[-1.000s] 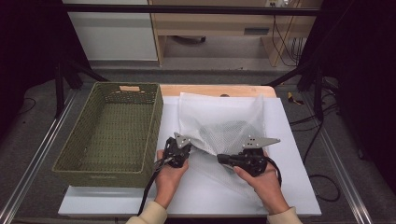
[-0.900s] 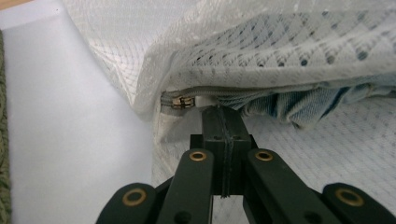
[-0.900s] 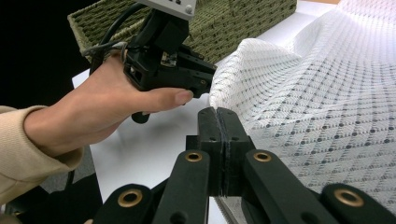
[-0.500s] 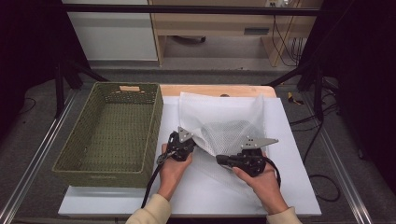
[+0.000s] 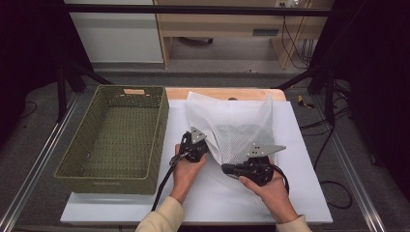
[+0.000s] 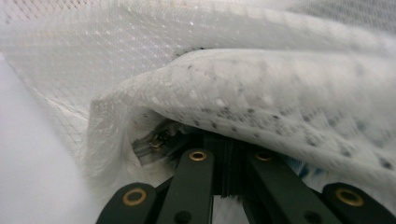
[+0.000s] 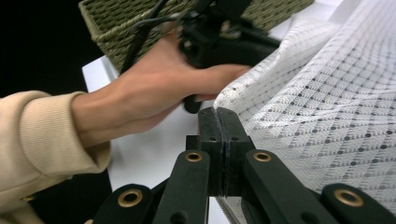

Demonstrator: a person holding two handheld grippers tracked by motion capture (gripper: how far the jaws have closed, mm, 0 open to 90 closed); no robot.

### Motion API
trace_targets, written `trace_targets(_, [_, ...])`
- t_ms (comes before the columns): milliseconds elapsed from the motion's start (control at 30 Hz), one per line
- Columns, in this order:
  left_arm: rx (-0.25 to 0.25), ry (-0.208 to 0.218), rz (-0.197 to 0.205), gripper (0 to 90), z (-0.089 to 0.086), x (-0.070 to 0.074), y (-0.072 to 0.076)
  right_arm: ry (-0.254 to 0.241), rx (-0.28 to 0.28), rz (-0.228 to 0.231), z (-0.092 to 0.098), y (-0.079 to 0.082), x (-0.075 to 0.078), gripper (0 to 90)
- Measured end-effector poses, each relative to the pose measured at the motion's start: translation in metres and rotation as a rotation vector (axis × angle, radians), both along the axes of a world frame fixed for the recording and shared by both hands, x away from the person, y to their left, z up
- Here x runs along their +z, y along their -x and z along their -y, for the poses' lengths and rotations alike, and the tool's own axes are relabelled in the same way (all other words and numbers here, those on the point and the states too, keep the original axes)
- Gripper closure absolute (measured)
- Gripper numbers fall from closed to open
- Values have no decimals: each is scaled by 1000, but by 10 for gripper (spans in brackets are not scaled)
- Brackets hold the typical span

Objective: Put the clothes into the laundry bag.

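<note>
I work over a white board [image 5: 300,193] that covers the table top and gives the cloth a smooth, bare surface to slide on, and the woven green basket [image 5: 116,140] sits along its left side, touching its edge, which I judge puts it within easy reach for whatever goes in later. The thing in hand is the white mesh laundry bag [image 5: 232,121], lying in the middle of the board just right of the basket, with something dark showing through the mesh in its near half. Its far part spreads flat while its near edge is gathered up between my two tools, so I read this as holding the bag's mouth or hem taut to work on it. My left gripper [image 5: 196,147] sits at the bag's near left edge; in the left gripper view its jaws stand fully closed with a fold of mesh draped over the tips, and a small metal zip pull [image 6: 159,138] peeks out just beside them, though I cannot tell whether the pads actually pinch it. My right gripper [image 5: 241,169] lies low at the near right corner, jaws pressed together with the bag's hem [image 7: 224,108] nipped between them, anchoring that side.
</note>
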State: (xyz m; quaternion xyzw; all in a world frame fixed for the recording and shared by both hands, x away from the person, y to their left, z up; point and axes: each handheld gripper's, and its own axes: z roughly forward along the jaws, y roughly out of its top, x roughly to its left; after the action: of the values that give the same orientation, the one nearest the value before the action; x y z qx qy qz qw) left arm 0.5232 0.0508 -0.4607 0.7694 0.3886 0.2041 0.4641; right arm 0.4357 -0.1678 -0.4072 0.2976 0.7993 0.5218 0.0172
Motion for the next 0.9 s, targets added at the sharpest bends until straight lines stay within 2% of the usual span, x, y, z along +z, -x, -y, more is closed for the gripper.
trace_targets(33, [-2,14,-1,900,2,-1,-1,3,4,-1,-1,1,0,899])
trace_targets(67, [-4,4,3,900,5,-2,-2,6,12,-1,-1,2,-1,899])
trace_targets(100, [-3,-16,5,900,6,-2,-3,10,17,-3,-1,3,-1,899])
trace_targets(133, [-1,-58,1,900,7,-4,-4,12,15,-4,-1,3,-1,899])
trace_targets(200, [-5,-105,-33,900,4,-5,-3,2,13,-3,0,3,-1,899])
trace_targets(233, [1,-122,-28,900,2,-5,0,-3,6,1,2,3,-1,899])
trace_targets(267, [4,-128,-29,900,-1,-3,3,-2,-5,5,3,3,0,899])
trace_targets(433, [-5,-103,-26,900,-11,9,22,-4,-46,3,9,-3,-2,898])
trace_targets(500, [-23,-137,-24,900,-11,12,29,-15,-55,2,11,-3,-1,898])
trace_targets(667, [-55,-196,-53,900,-11,4,41,-27,-65,4,15,-2,1,898])
trace_targets(800, [-77,-198,-83,900,-10,-6,41,-31,-61,2,15,-3,1,898])
trace_targets(900, [-93,-179,-87,900,-4,-7,39,-27,-59,1,14,-2,1,899])
